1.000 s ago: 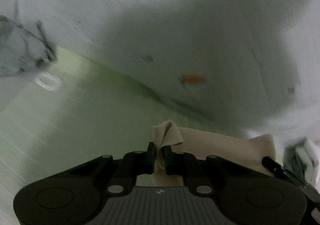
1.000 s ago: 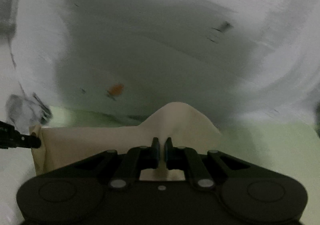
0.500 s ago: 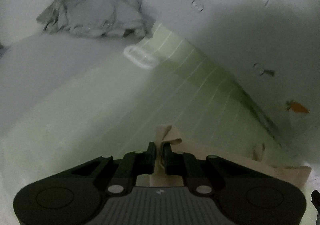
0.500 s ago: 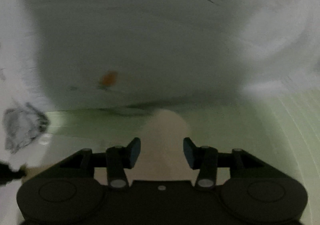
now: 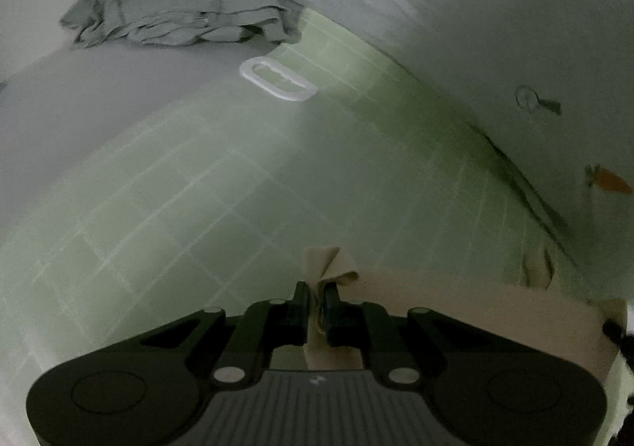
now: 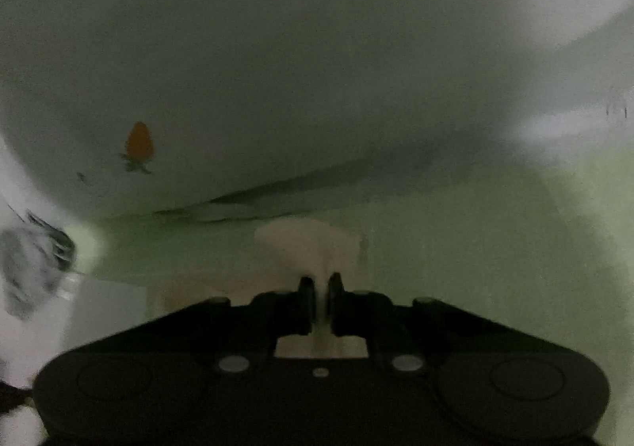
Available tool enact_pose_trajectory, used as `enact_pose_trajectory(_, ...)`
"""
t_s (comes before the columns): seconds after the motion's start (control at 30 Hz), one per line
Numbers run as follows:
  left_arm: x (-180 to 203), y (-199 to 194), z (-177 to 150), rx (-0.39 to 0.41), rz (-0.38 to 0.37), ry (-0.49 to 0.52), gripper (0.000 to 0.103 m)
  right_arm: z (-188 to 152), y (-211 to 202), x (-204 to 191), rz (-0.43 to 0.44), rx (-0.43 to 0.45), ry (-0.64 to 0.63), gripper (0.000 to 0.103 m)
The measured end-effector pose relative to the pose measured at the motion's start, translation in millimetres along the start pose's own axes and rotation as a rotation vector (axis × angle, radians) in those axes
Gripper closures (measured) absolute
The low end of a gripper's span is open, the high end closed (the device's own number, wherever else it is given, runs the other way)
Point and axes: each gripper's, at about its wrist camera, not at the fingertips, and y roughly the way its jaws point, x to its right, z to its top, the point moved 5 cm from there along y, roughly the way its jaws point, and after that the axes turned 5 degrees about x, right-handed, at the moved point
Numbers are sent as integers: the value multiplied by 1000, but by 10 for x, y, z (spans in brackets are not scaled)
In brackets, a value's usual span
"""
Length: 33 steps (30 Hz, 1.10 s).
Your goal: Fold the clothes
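Note:
A beige cloth [image 5: 455,299] lies on a pale green gridded mat [image 5: 206,184]. My left gripper [image 5: 316,297] is shut on a bunched corner of the cloth, which sticks up between the fingers. In the right wrist view the same beige cloth [image 6: 313,244] is pinched by my right gripper [image 6: 320,287], which is shut on its edge. This view is blurred.
A crumpled grey garment [image 5: 178,6] lies at the far left, also in the right wrist view [image 6: 31,263]. A white plastic ring [image 5: 277,78] rests at the mat's far edge. White sheet with small carrot prints [image 5: 610,180] surrounds the mat [image 6: 138,145].
My right gripper opened half a second ago and is now shut on the beige cloth again. My left gripper kept its grip and swung, bringing the mat and grey garment into view.

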Motion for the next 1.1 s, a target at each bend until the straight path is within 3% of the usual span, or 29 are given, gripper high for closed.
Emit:
enact_pose_trajectory(0.1,28,79,-25,-9,-2,-17,94,40,125,51,-51,-12,1,84)
enact_pose_trajectory(0.17,46,78,-27,-5,4,-18,94,71,50,19,-95,6,-48,65)
enact_pose_trajectory(0.2,58,50,-24,3,3,-12,94,75,-52,-27,-115,31,-80,63)
enact_pose_trajectory(0.23,71,23,-22,10,2,-6,94,72,-169,-71,-135,57,-110,63)
enact_pose_trajectory(0.33,101,-85,-19,30,-10,7,94,-66,-635,-122,-138,122,-120,102)
enact_pose_trajectory(0.53,157,-426,-30,53,-85,30,94,-881,-1341,-284,-139,4,-68,102)
enact_pose_trajectory(0.77,205,-733,-110,52,-176,89,94,-1767,-1673,-637,-106,-158,-98,102)
enact_pose_trajectory(0.93,223,-855,-204,41,-221,134,94,-1966,-1863,-1109,-10,-159,-163,97)
enact_pose_trajectory(1.03,235,-895,-244,35,-244,155,94,-1904,-2005,-1124,-106,-65,-155,93)
enact_pose_trajectory(1.1,249,-919,-272,35,-254,170,94,-1917,-2049,-988,-184,-69,-98,91)
